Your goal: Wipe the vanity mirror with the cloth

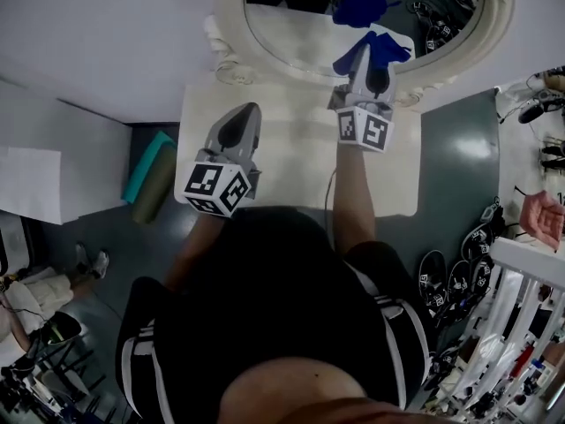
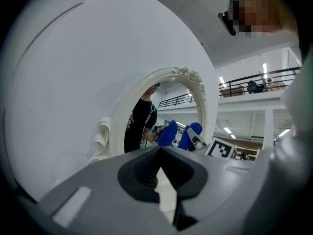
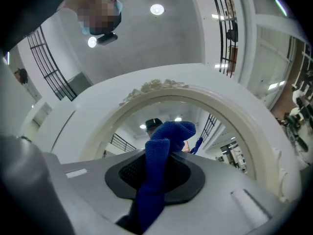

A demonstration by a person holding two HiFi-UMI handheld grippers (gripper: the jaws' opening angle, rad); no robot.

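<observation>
An oval vanity mirror in an ornate white frame stands at the back of a white table. My right gripper is shut on a blue cloth, held up at the mirror's lower right edge. In the right gripper view the blue cloth runs up between the jaws and folds over in front of the glass. My left gripper hovers over the table left of the mirror, jaws closed with nothing between them. The left gripper view shows the mirror ahead and the cloth beside it.
A teal and olive rolled mat lies on the floor left of the table. Several marker-tagged devices and a white rack sit at the right. A person's hand shows at the right edge; someone sits at lower left.
</observation>
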